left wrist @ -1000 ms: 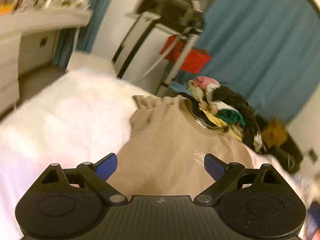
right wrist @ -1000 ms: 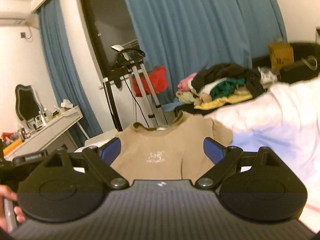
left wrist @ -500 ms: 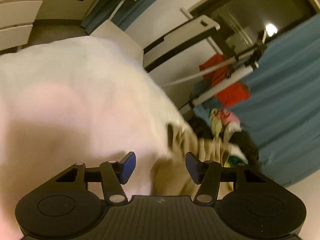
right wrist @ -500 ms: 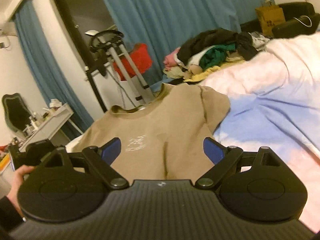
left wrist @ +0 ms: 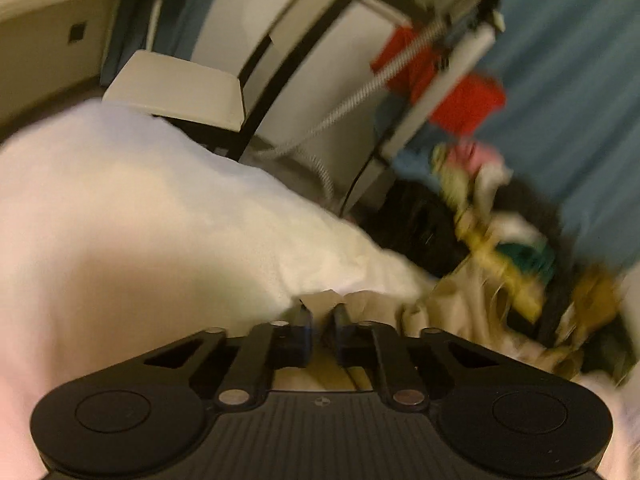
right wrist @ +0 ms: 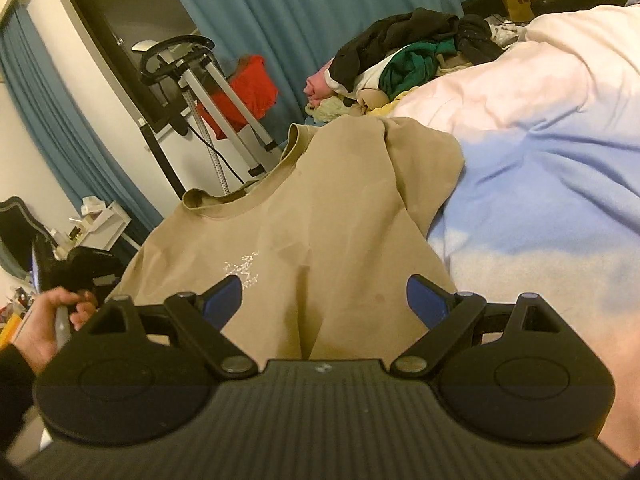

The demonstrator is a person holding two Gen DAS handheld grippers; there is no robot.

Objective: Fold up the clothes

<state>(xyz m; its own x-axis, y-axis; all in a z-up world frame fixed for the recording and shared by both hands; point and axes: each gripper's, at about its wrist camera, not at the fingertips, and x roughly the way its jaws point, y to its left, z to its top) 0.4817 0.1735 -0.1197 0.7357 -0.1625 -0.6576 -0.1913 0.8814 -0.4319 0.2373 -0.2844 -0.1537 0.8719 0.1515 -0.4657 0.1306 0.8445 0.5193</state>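
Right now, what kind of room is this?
Most likely a bedroom: a bed with a pale duvet, a tan shirt spread on it, a clothes pile behind, and blue curtains.

Left wrist view sits low and close over the bed, tilted, facing the clothes pile at frame right, while right wrist view looks from farther back along the tan shirt; both share shirt, pile, blue curtain, red cloth.
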